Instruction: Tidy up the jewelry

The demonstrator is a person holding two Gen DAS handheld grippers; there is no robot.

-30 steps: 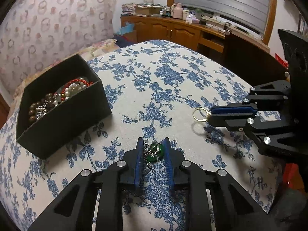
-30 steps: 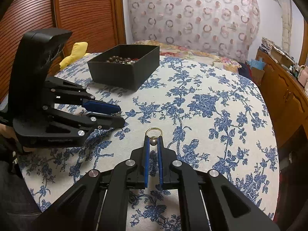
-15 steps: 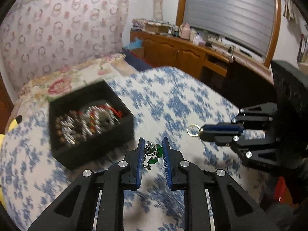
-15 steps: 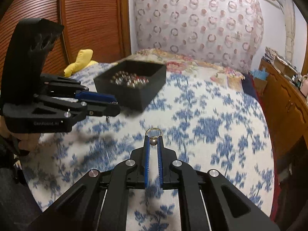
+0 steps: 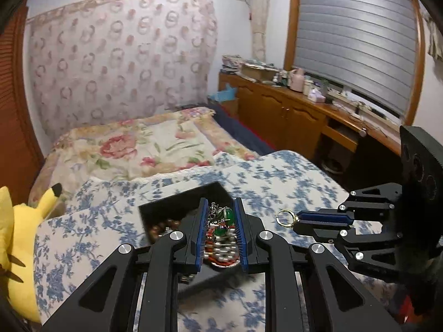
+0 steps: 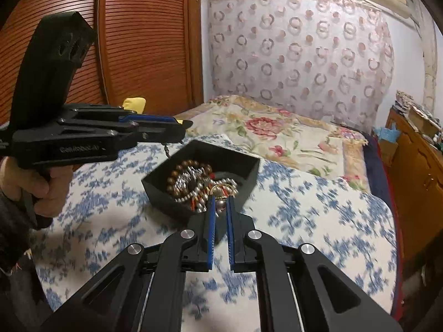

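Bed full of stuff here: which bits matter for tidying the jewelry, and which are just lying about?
Job: black box of beads, green pendant in left tongs, gold ring in right tongs.
Lying about: yellow plush, floral quilt, cabinet clutter.

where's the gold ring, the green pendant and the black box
gold ring [image 5: 285, 217], left wrist view, on its round band
green pendant [image 5: 228, 214], left wrist view, on the upper green stone
black box [image 6: 250, 175], right wrist view, on its right wall
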